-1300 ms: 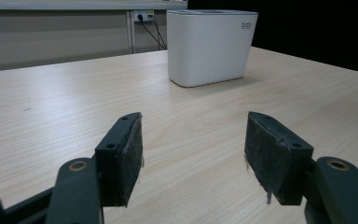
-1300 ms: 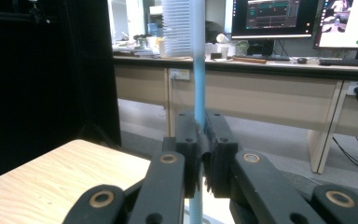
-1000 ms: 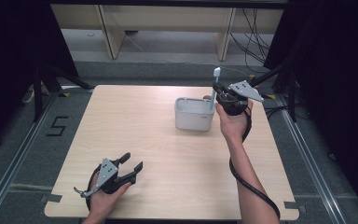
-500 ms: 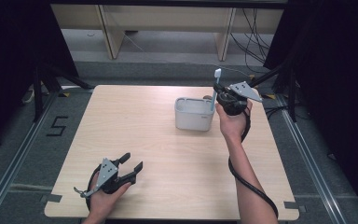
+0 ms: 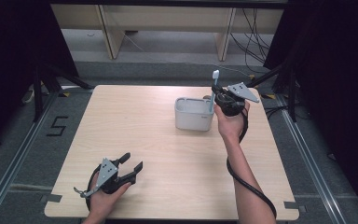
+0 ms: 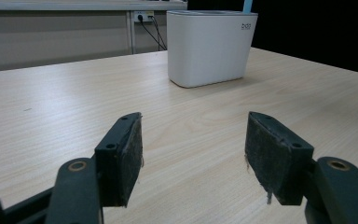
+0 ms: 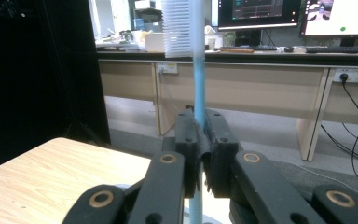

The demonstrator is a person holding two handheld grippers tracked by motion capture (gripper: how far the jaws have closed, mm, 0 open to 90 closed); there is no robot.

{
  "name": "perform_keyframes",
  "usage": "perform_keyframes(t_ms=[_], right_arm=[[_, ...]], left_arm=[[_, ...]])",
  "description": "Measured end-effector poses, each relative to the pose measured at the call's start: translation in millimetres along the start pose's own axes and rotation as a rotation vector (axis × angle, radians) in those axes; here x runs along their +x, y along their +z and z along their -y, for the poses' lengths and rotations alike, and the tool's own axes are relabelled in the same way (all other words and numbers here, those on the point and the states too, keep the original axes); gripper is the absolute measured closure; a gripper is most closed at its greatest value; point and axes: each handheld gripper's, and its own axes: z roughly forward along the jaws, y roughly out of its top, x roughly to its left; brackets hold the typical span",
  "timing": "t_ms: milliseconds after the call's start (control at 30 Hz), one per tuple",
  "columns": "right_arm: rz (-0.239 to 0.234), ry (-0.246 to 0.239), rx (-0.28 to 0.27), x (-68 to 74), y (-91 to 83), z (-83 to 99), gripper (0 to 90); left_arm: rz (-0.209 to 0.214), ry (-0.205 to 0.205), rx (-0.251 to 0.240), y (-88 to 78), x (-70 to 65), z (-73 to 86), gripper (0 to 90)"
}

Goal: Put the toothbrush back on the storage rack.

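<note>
A light blue toothbrush (image 5: 213,91) stands upright with its white bristle head up, its lower end down inside the white holder (image 5: 193,114) at the table's back right. My right gripper (image 5: 216,99) is shut on the toothbrush's handle (image 7: 198,93), right at the holder's right end. In the right gripper view the two pads (image 7: 186,135) press against the blue stem from both sides. My left gripper (image 5: 131,162) rests open on the table near the front left, jaws wide apart with nothing between them. In the left gripper view the holder (image 6: 209,46) stands far ahead of the open pads (image 6: 123,154).
The wooden table (image 5: 135,121) carries nothing else between the two grippers. The right gripper's black cable (image 5: 242,179) loops along the forearm over the front right of the table. Desks, monitors and cables stand beyond the far edge.
The right gripper with the toothbrush has shifted slightly left toward the holder and a little lower. The left gripper has stayed still.
</note>
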Motion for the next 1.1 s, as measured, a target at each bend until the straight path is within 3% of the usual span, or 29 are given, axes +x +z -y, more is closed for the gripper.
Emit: perform_keyframes(t_ms=[300, 533, 567, 733, 767, 867, 1100], right_arm=[[0.005, 0.017, 0.013, 1.7, 1.4, 6.3, 85.5], [0.004, -0.001, 0.026, 0.4, 2.4, 12.8, 85.5], [0.005, 0.023, 0.026, 1.9, 2.6, 14.2, 85.5], [-0.004, -0.002, 0.034, -0.1, 3.6, 17.9, 85.4], [0.007, 0.018, 0.043, 1.2, 2.8, 18.7, 85.4], [0.007, 0.003, 0.044, 0.6, 3.6, 20.8, 85.4], [-0.001, 0.022, 0.069, 1.8, 4.1, 27.5, 85.4]], left_arm=[[0.000, 0.000, 0.000, 0.0, 0.1, 0.0, 36.5], [0.001, 0.000, 0.000, -0.1, 0.2, 0.0, 36.5], [0.001, 0.000, 0.000, -0.1, 0.2, 0.0, 36.5], [0.001, -0.002, -0.001, 0.0, 0.3, 0.0, 36.5], [0.001, -0.001, 0.000, -0.1, 0.4, 0.0, 36.5], [0.001, 0.000, 0.000, -0.2, 0.3, 0.0, 36.5], [0.002, -0.001, -0.001, -0.3, 0.4, 0.0, 36.5]])
